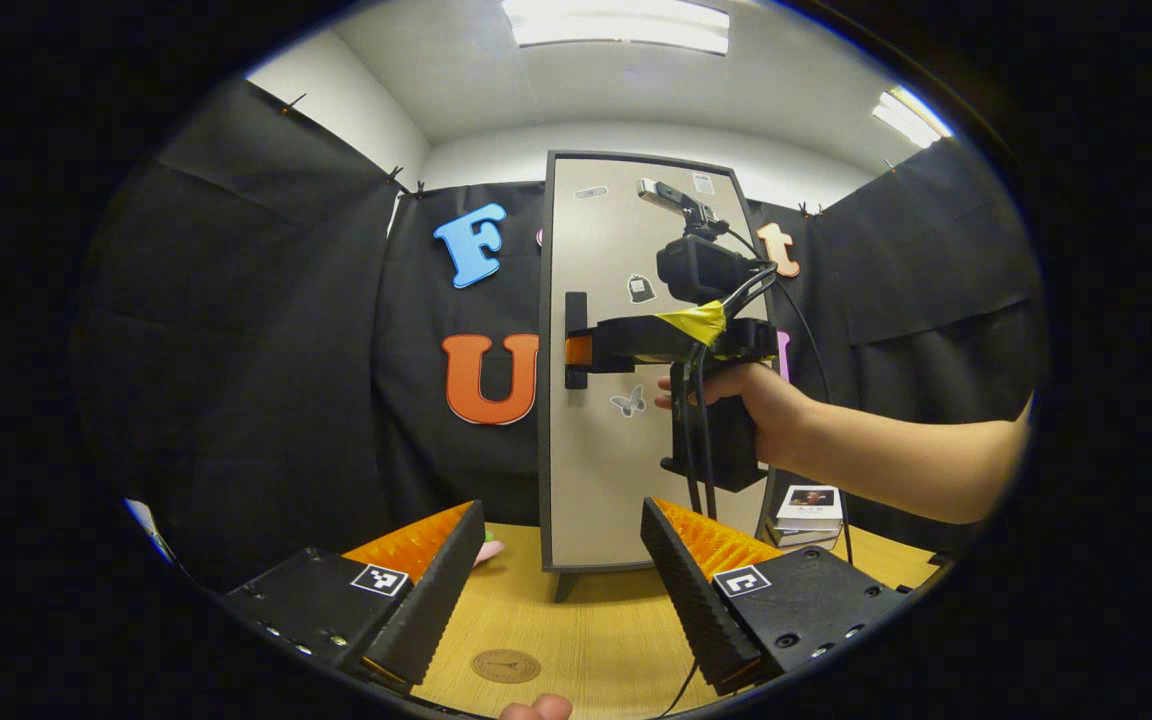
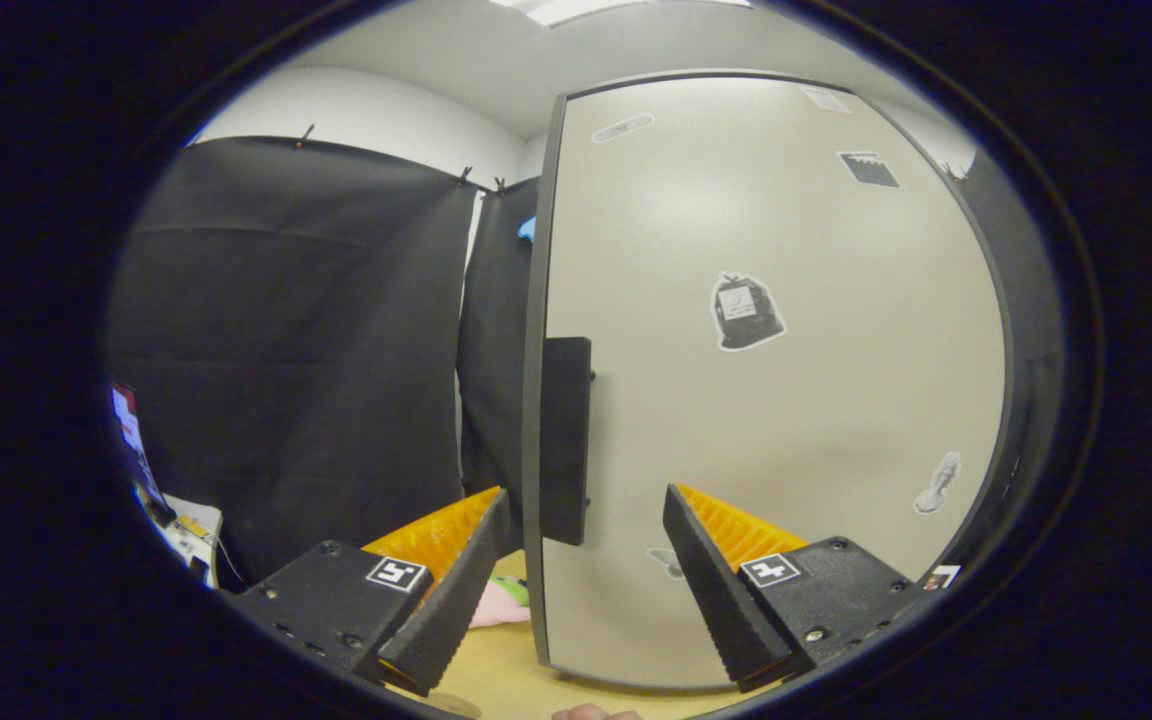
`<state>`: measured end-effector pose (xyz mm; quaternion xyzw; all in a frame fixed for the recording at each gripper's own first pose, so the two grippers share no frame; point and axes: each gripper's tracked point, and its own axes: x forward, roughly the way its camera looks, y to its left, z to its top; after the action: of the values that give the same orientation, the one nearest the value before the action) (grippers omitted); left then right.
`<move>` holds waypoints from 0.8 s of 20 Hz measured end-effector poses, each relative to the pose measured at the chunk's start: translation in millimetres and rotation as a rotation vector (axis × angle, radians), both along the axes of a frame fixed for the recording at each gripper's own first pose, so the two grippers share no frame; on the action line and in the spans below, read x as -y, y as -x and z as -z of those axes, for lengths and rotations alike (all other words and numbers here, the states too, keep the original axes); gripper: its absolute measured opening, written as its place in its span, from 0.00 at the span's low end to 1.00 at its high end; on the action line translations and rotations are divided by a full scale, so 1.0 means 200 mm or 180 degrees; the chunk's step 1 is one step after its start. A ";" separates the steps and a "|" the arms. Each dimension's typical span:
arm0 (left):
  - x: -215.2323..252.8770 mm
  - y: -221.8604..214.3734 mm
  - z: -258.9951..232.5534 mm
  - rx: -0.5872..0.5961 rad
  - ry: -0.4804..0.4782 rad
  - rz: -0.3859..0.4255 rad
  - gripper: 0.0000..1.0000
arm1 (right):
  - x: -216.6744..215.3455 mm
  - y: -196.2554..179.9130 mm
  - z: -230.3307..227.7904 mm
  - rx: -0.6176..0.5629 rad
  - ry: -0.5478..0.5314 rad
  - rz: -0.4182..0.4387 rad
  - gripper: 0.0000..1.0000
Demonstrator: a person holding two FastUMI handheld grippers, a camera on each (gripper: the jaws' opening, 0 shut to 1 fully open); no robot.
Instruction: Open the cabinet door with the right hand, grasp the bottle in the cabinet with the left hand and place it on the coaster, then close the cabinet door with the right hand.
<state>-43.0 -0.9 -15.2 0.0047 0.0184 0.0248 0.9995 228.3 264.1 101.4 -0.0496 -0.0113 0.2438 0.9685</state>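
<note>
The cabinet door [image 1: 626,400] is standing shut in front of you — a tall pale panel in a dark frame, upright on the table [image 1: 576,630], with a dark vertical handle [image 1: 576,340] near its left edge and a few small stickers on its face. The bottle is not visible, so its place cannot be told. Your right gripper [image 1: 581,350] is sitting level at the handle in the left gripper view, its fingertips at the handle, your hand [image 1: 746,395] wrapped around the grip below. In the right gripper view its fingers [image 2: 466,570] are standing well apart, the handle [image 2: 566,455] just ahead between them, nothing pressed on it.

Your left gripper [image 1: 556,590] is hovering low over the table with its fingers wide apart, holding nothing. Just ahead of it the coaster [image 1: 506,665] is lying flat on the light wood — a small round brown disc, bare. A pink thing [image 1: 489,549] is lying by the left finger, near the cabinet's foot. To the right of the cabinet a short stack of books [image 1: 808,512] is resting on the table. Black cloth is hanging all round, with a white ceiling and strip lights above.
</note>
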 end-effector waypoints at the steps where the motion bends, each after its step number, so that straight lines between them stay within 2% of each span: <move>1: 0.01 0.00 0.00 -0.0002 0.0031 0.0006 0.95 | -0.02 -0.02 0.00 -0.0027 -0.0007 -0.0008 0.95; 4: 0.01 -0.02 0.02 -0.0039 0.0029 0.0021 0.95 | -0.08 -0.09 0.02 -0.0117 -0.0054 -0.0042 1.00; 6: 0.00 -0.02 0.03 -0.0067 0.0024 0.0012 0.95 | -0.11 -0.11 0.01 -0.0117 -0.0089 -0.0077 1.00; 8: -0.02 -0.03 0.03 -0.0071 0.0025 -0.0005 0.95 | -0.12 -0.13 0.00 -0.0100 -0.0081 -0.0096 0.95; 12: -0.04 -0.05 0.02 -0.0058 0.0025 -0.0033 0.95 | -0.13 -0.17 -0.02 -0.0046 -0.0053 -0.0037 0.81; 15: -0.06 -0.06 0.01 -0.0019 0.0027 -0.0059 0.95 | -0.14 -0.20 -0.02 -0.0111 -0.0091 0.0008 0.60; 16: -0.08 -0.06 0.01 -0.0017 0.0029 -0.0074 0.95 | -0.14 -0.21 -0.01 -0.0144 -0.0078 0.0056 0.58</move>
<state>-31.5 14.4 -17.1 0.0001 0.0212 0.0363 0.9991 269.4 291.4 103.3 -0.0323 0.0080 0.2362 0.9711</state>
